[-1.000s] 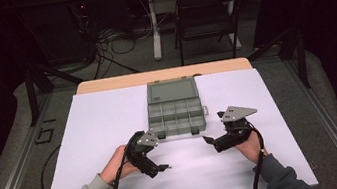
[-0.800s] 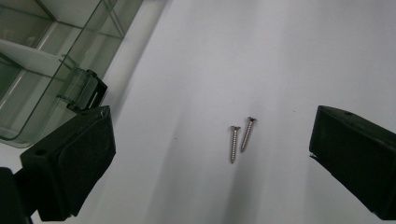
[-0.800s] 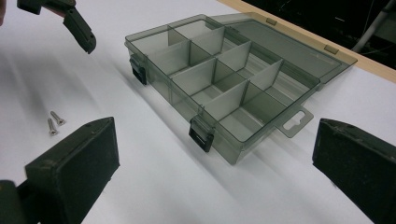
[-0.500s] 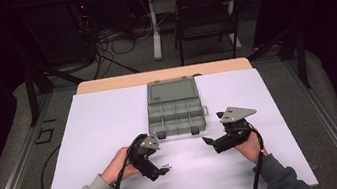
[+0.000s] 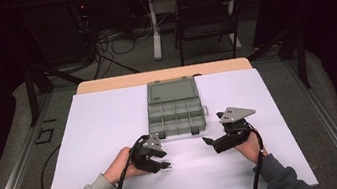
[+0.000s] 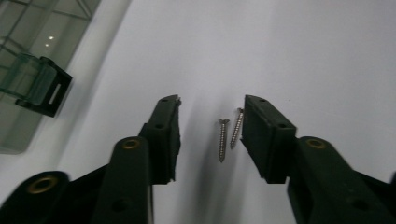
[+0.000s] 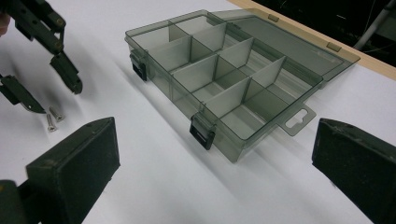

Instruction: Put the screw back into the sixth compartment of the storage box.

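Two small silver screws (image 6: 222, 139) lie side by side on the white table cover, between the open jaws of my left gripper (image 6: 211, 122); the right-hand screw (image 6: 237, 128) lies close against the right jaw. From above, the left gripper (image 5: 165, 164) is low over the cover, in front of the grey compartment box (image 5: 175, 109). My right gripper (image 5: 209, 142) stands open with nothing in it, pointing left toward the box's front right corner. In the right gripper view the box (image 7: 224, 74) lies open with bare compartments, and the screws (image 7: 52, 117) sit under the left gripper (image 7: 46, 88).
The box lid (image 5: 172, 90) lies flat open toward the far edge. Two black latches (image 7: 202, 132) stick out from the box front. The white cover (image 5: 100, 125) spreads wide to left and right. A chair (image 5: 205, 13) stands beyond the table.
My left gripper has edged slightly to the right, over the screws. The right gripper has stayed in place.
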